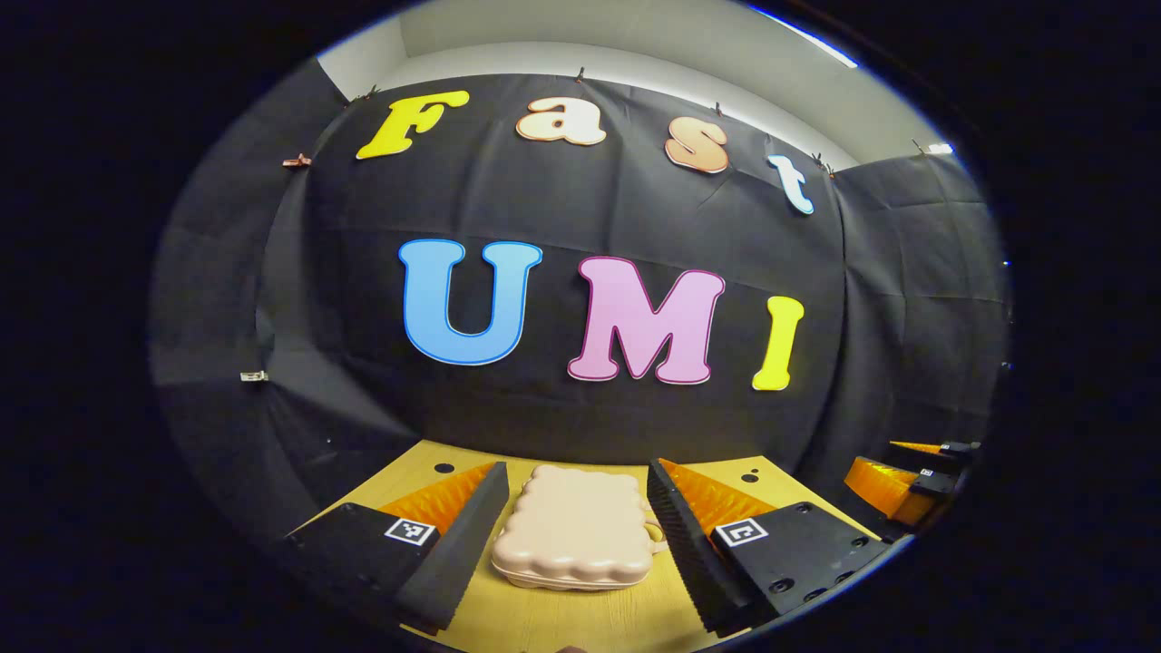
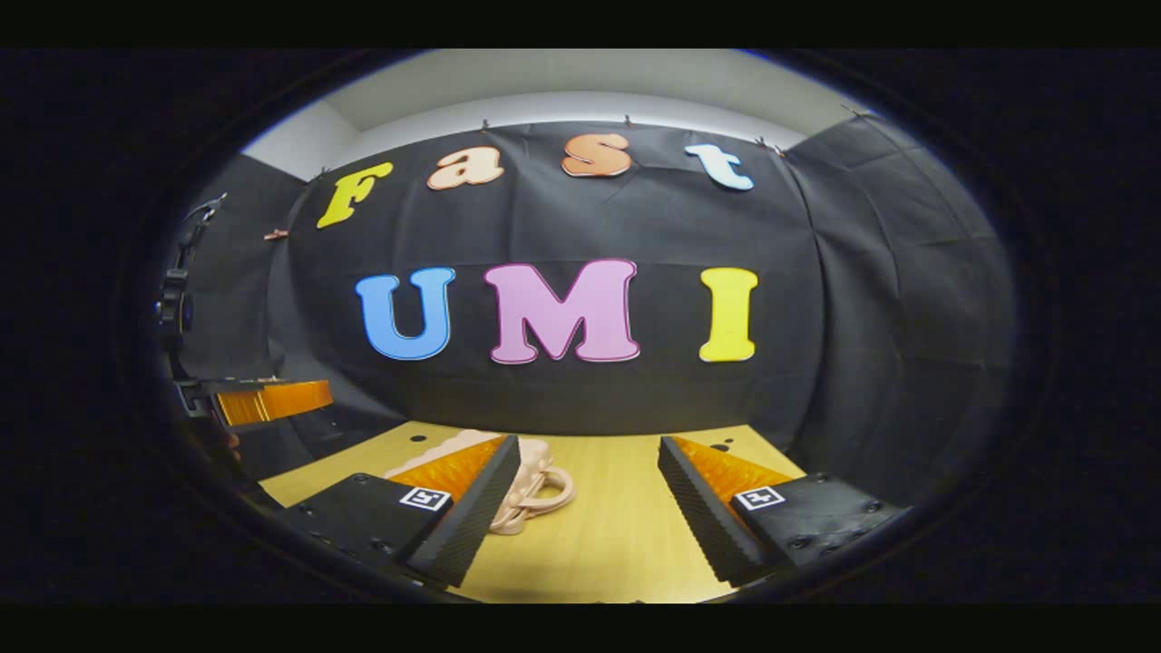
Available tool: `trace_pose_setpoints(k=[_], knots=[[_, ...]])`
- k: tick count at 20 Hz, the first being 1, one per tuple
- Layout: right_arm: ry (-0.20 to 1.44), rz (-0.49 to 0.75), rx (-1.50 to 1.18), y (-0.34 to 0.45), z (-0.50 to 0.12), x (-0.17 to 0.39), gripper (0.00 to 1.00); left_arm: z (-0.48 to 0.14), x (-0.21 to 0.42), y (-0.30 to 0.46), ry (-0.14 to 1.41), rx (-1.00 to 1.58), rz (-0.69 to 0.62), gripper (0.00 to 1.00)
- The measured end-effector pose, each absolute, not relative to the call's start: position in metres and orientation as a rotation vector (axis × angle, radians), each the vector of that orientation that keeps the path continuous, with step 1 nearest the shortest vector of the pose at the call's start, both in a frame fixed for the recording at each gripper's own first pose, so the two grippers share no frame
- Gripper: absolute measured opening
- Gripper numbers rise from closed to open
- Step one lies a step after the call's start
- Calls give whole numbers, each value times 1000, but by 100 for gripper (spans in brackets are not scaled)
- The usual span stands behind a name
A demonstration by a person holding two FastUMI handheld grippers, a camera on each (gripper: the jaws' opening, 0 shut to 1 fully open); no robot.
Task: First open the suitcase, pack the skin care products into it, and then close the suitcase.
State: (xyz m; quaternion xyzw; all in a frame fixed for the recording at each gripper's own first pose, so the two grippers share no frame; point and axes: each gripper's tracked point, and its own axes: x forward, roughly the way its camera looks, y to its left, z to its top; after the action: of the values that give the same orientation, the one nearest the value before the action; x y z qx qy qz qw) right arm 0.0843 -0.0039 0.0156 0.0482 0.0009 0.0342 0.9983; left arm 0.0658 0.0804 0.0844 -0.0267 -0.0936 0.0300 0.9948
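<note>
Left gripper view: closed pink suitcase (image 1: 577, 529) unlabelled on table (image 1: 580, 621); both hand-held grippers (image 1: 578, 521) (image 2: 590, 503) spread apart.

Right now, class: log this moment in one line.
suitcase: closed, on table | left gripper: open | right gripper: open | packing: not begun

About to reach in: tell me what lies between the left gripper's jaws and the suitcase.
Nothing. In the left gripper view, the closed suitcase lies on the table ahead of the open left gripper, with bare wood in the stretch between.
</note>
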Motion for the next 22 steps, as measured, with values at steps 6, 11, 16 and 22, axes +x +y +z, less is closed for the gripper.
trace_pose_setpoints(k=[6, 11, 16, 22], knots=[[-3, 75, 62, -4, 19, 93, 97, 79, 68, 76, -173, -51, 74, 96], [1, 81, 44, 0, 16, 100, 97, 81, 76, 75, -173, -5, 79, 96], [28, 67, 75, 0, 6, 104, 97, 70, 78, 73, -161, 7, 80, 96], [60, 69, 56, 5, -4, 99, 97, 88, 78, 77, -232, 93, 122, 96]])
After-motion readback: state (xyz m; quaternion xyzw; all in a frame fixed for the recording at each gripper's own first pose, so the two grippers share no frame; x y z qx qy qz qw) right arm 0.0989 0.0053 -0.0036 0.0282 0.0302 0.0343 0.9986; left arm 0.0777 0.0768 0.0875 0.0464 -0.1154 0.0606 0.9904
